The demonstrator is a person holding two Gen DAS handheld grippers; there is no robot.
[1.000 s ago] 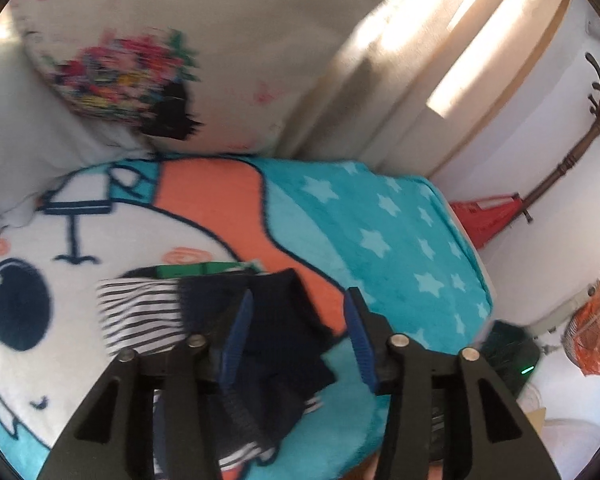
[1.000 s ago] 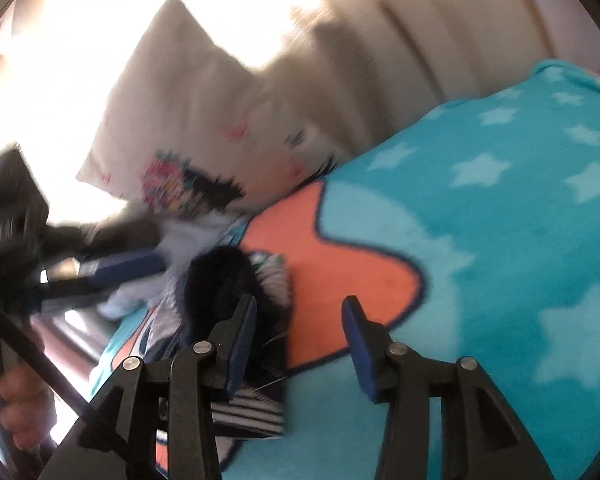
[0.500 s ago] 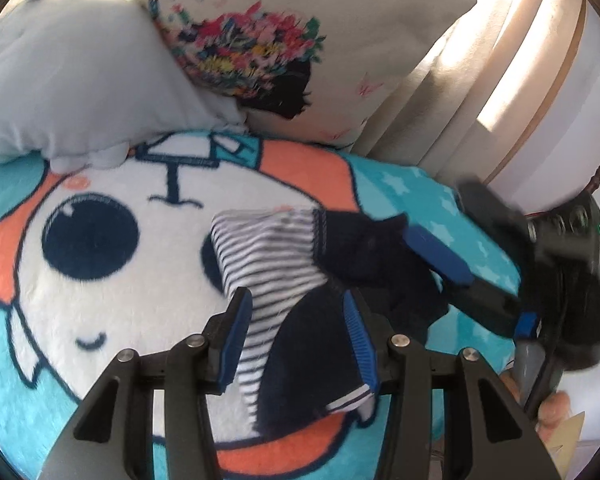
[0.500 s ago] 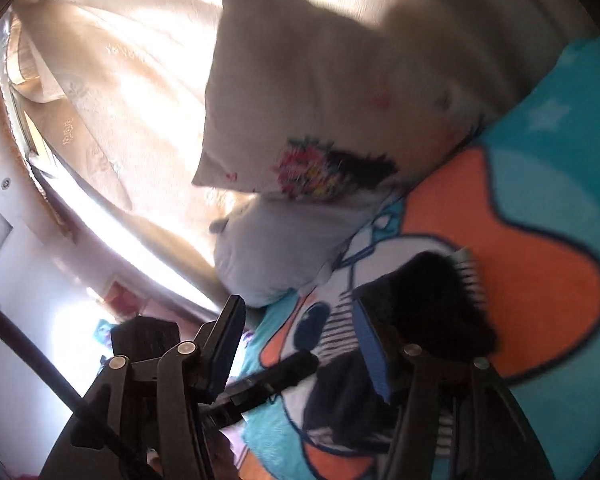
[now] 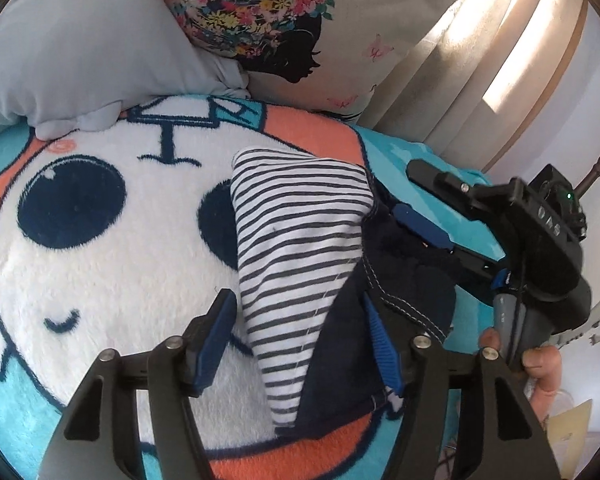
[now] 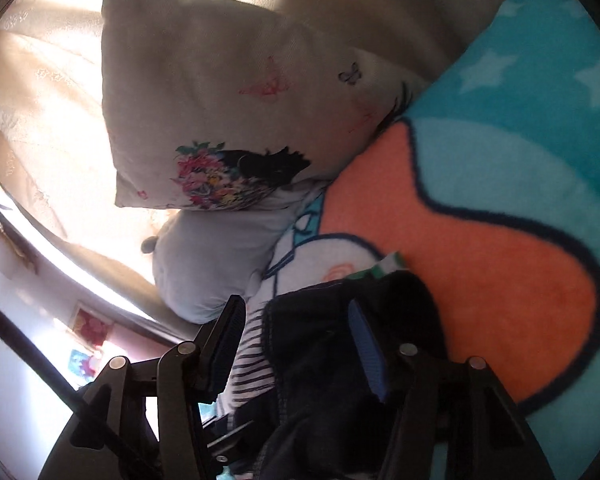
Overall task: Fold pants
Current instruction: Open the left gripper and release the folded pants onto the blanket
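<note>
2 claws worked the small pants, which lay bunched on the cartoon blanket of the bed, striped lining turned out over navy cloth. Nearest, the left claw had just been opening; its jaws stood released around the hem end, probably letting that end settle flat. Beyond it, the right claw reached in over the navy waist; from its own view the right claw's jaws had just been closing around dark cloth, though whether they pinched it I could not tell. Farthest back, 2 pillows, grey and floral, leaned against the curtain.
</note>
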